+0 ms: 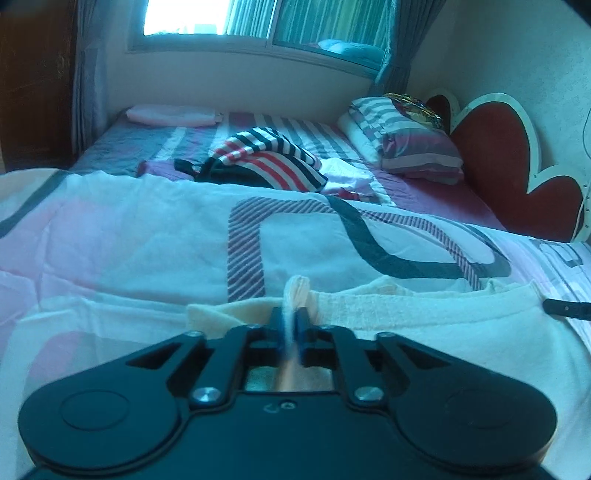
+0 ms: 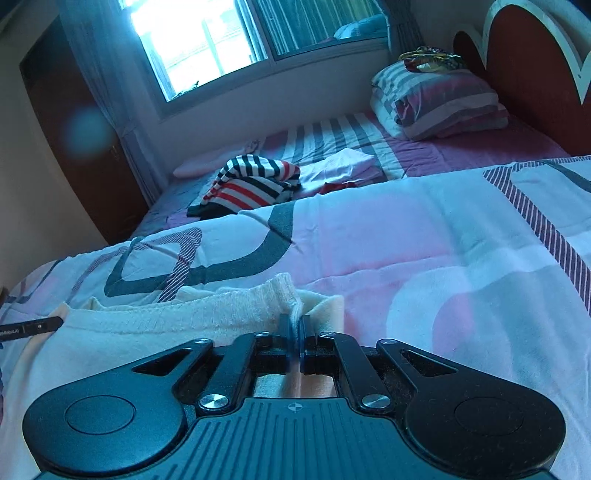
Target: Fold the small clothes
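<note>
A cream knit garment (image 1: 424, 314) lies spread on the patterned quilt (image 1: 147, 236) close in front of both grippers. My left gripper (image 1: 291, 319) is shut on a pinched fold at the garment's left end. My right gripper (image 2: 294, 325) is shut on a fold at its right end (image 2: 280, 295). The cloth stretches between them. The right gripper's finger (image 1: 567, 307) shows at the right edge of the left wrist view, and the left gripper's finger (image 2: 33, 326) at the left edge of the right wrist view.
A pile of striped red, white and navy clothes (image 1: 266, 158) and a white garment (image 1: 347, 173) lie farther back on the bed. A striped pillow (image 1: 406, 136) rests against the red headboard (image 1: 491, 147). A window (image 1: 258, 18) and a wooden wardrobe (image 2: 74, 129) stand behind.
</note>
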`<action>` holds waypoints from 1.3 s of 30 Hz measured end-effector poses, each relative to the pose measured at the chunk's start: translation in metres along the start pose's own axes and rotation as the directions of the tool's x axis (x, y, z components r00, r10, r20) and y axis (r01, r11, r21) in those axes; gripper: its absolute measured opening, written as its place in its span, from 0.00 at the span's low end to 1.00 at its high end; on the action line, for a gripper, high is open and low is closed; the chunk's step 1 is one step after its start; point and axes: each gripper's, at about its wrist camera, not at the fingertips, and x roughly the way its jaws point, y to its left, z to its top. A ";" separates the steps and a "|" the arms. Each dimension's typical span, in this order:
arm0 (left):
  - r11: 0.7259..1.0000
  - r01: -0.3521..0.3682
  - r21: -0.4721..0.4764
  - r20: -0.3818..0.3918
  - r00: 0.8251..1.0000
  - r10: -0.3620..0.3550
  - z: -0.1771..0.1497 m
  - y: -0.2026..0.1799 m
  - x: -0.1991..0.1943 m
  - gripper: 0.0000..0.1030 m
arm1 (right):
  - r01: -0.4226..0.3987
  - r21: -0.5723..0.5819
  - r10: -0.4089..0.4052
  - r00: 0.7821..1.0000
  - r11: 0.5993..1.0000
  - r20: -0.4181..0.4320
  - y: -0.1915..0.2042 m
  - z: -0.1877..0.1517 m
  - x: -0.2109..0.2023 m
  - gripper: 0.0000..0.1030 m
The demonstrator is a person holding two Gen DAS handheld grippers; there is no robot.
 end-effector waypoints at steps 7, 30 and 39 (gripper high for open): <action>0.993 0.013 0.118 0.080 0.997 -0.023 0.006 -0.071 -0.034 0.64 | -0.083 -0.156 0.081 0.997 0.984 -0.016 0.076 0.000 0.002 0.24; 0.957 0.006 0.291 0.019 1.000 -0.012 -0.051 -0.121 -0.019 0.73 | -0.027 -0.372 0.005 0.998 0.928 -0.062 0.117 -0.048 0.007 0.41; 0.966 0.022 0.257 0.008 1.000 -0.024 -0.067 -0.123 -0.048 0.72 | -0.081 -0.427 0.045 0.994 0.901 -0.095 0.147 -0.080 -0.020 0.42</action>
